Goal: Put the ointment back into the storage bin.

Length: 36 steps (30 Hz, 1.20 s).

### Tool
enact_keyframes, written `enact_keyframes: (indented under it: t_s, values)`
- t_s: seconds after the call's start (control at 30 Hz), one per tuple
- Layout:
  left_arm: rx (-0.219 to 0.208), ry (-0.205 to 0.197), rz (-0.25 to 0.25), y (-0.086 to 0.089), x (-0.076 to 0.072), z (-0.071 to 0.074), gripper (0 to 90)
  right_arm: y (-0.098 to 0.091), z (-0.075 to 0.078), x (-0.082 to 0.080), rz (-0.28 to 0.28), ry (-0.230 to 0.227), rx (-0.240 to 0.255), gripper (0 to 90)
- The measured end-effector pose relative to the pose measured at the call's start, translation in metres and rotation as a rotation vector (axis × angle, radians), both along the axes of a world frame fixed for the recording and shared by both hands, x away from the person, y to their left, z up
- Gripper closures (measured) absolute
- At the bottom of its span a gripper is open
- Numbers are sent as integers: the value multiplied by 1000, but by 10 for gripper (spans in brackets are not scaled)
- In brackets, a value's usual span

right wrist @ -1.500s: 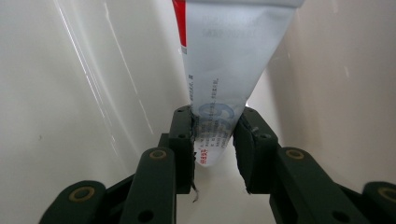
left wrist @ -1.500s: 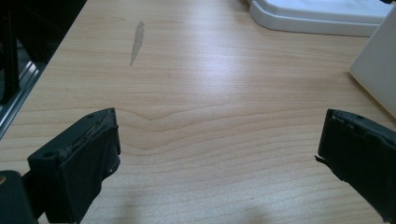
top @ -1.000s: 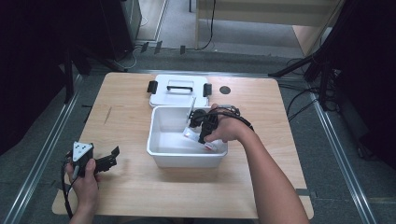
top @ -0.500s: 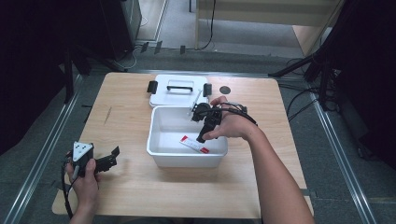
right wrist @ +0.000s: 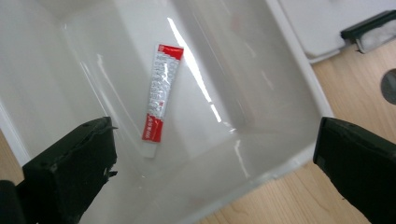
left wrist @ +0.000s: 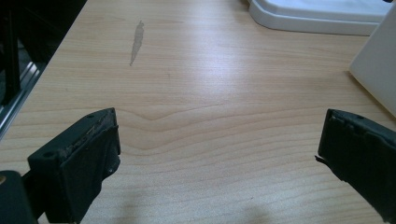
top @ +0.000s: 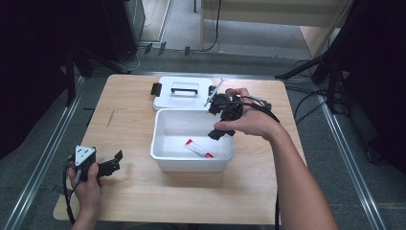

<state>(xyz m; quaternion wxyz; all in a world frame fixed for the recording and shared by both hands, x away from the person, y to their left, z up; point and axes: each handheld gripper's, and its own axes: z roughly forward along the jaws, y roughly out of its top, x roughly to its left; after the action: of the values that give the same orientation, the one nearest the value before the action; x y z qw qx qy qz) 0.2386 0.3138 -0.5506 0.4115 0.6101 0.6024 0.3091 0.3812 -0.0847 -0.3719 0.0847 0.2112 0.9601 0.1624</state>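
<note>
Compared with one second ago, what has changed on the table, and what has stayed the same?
The right gripper has lifted out of the white plastic box; its jaws have just been opening and nothing is between them. The red-and-white tube it let go lies flat on the box floor. The left gripper, the box and the white lid stayed in place.

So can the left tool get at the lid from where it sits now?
Probably yes. The left tool rests open on the table near its front left corner, and bare wood lies between it and the lid, left of the white bin.
</note>
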Motion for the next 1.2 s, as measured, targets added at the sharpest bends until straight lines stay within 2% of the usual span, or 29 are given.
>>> enact_keyframes:
  t_s: [0.1, 0.23, 0.5, 0.57, 0.6, 0.67, 0.83, 0.97, 1.07, 1.2]
  values:
    - [0, -1, 1, 0, 0, 0, 0, -8, 4, -1, -23, -17, 7, 0]
    - [-1, 0, 1, 0, 0, 0, 0, -24, 10, -3, -65, -64, 46, 0]
    - [-3, -2, 2, -1, 0, 0, 0, -54, 13, -10, -150, -144, 160, 0]
    - [-4, -3, 2, -1, 0, 0, 0, -63, 12, -11, -184, -164, 203, 0]
    - [-4, -2, 2, -1, 0, 0, 0, -73, 10, -12, -213, -188, 237, 0]
    - [-1, -1, 0, -1, 0, 0, 0, -77, 9, -13, -226, -196, 250, 0]
    - [-2, -1, 1, -1, 0, 0, 0, -103, 3, -17, -332, -286, 340, 0]
    - [-2, 0, 0, 0, 0, 0, 0, -123, -8, -22, -418, -320, 410, 0]
    - [-1, 0, 0, -1, 0, 0, 0, -136, -17, -26, -472, -358, 442, 0]
    - [0, 0, 0, -1, 0, 0, 0, -156, -33, -32, -546, -376, 482, 0]
